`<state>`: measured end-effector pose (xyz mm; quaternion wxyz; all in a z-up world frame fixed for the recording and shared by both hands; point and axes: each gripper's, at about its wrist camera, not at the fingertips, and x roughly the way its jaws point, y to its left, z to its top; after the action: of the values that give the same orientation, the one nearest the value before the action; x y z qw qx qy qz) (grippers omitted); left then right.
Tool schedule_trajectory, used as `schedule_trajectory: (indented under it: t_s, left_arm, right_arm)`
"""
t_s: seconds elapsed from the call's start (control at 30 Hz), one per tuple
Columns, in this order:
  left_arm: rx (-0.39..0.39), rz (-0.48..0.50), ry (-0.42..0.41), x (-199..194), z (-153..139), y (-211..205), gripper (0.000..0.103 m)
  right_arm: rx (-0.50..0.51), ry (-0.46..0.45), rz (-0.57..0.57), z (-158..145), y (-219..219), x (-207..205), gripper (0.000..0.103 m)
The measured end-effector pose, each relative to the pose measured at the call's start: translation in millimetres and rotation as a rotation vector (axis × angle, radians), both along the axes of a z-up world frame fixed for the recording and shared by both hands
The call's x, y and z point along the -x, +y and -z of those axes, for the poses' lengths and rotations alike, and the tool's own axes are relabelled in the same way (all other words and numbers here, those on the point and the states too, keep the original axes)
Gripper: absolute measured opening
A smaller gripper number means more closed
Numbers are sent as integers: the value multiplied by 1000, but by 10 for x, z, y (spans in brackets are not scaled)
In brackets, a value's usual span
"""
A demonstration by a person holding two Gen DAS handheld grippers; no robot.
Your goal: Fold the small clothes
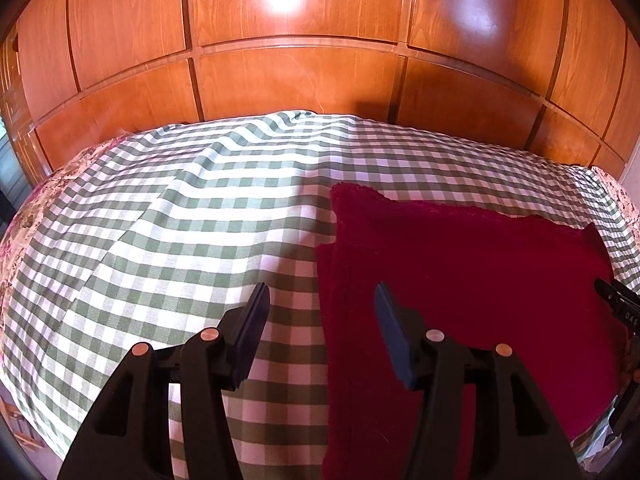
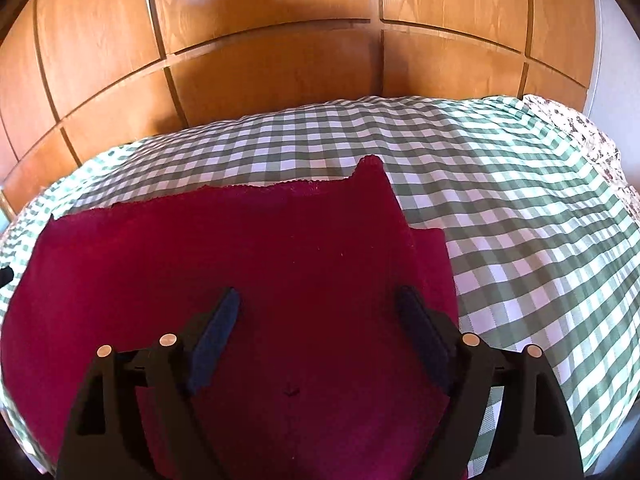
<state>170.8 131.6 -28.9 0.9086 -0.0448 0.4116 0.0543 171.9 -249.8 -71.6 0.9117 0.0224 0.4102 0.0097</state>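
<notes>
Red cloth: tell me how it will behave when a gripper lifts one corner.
The red cloth lies flat in folded layers, so it will probably droop limply. Its fuzzy surface suggests it won't slip from the pads. It looks light.

The only readable text is "DAS", white letters on the right gripper.

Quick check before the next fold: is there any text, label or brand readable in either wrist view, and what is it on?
"DAS": white letters on the black right gripper at the right edge of the left wrist view; the word is cut off by the frame edge, so the rest is unreadable.
Nothing readable on the red cloth, the checked cover or the wooden panels.
</notes>
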Motion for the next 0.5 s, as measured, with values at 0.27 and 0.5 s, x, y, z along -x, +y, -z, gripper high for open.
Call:
schedule_trajectory:
  t_s: [0.27,0.5]
  left_arm:
    - [267,8,48,-338,-36,439,52]
    - [345,49,98,-722,118,396,52]
  right_arm:
    - [-11,-2,-3,4,-9,-13,82]
    - [-19,-8,-1,4,4,-15,83]
